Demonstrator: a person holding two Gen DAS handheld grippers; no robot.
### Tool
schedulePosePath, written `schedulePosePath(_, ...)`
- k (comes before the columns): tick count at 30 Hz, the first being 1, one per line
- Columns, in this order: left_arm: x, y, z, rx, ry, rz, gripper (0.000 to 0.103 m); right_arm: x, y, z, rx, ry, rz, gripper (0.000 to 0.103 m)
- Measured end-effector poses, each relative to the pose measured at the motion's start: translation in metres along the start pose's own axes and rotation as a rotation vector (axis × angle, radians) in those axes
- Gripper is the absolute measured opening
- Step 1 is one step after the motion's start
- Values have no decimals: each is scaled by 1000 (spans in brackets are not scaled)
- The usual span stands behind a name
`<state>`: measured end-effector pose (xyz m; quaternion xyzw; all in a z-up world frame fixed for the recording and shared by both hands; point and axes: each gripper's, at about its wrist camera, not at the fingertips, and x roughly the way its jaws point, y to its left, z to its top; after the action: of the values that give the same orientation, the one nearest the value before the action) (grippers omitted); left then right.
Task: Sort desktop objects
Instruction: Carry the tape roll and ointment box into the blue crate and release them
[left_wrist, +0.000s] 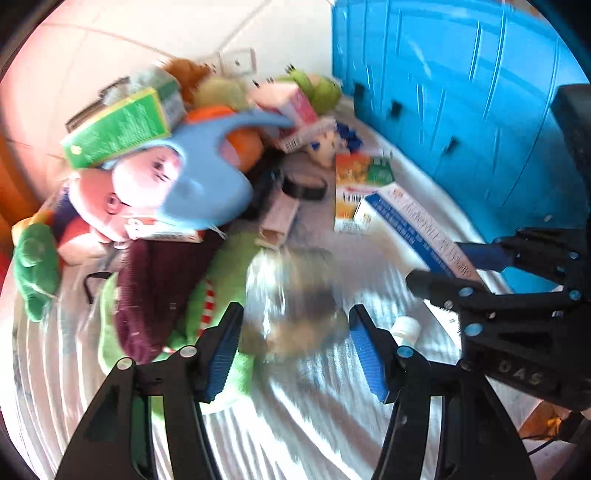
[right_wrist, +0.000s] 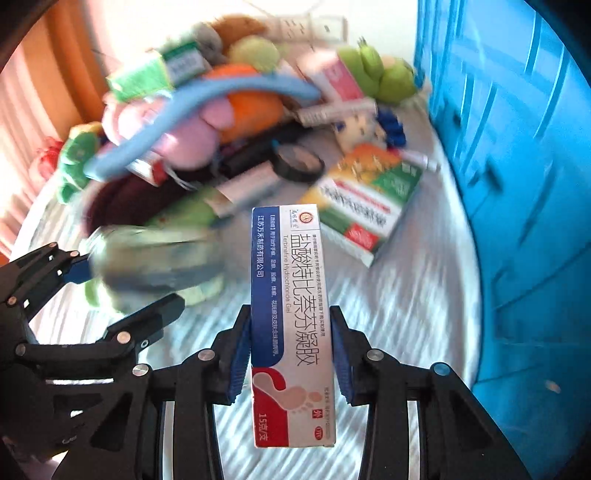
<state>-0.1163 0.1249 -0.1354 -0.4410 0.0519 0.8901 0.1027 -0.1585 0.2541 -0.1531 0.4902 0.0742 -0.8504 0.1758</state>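
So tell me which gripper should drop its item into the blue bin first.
Right. The right gripper already clamps the gel box and sits beside the blue bin; the left gripper straddles a blurred bottle farther away.

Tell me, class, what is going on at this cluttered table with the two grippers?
A person is sorting a heap of toys and medicine boxes with two handheld grippers. The right gripper is clamped on a long white, blue and red ointment box, lifted off the striped cloth. The left gripper has a blurred clear bottle between its fingers. A blue crate stands beside the pile.
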Motion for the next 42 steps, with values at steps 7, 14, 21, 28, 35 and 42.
schedulePosePath(7,-38,1,11,-42,-100,33,55,-69,17,16,-28,-174,5,39)
schedulePosePath(14,-82,1,34,-70,-228,49,55,-126,22,28,-51,-324,7,39)
schedulePosePath(21,-126,-14,67,-59,-380,35,54,-190,16,36,-43,-487,-3,39)
schedulePosePath(28,-163,-45,109,-16,-524,-32,53,-257,-13,38,25,-649,-47,39)
schedulePosePath(35,-198,-103,160,43,-666,-127,39,-300,-65,35,101,-752,-194,39)
schedulePosePath(42,-199,-186,212,119,-683,-214,31,-306,-141,25,216,-740,-341,39)
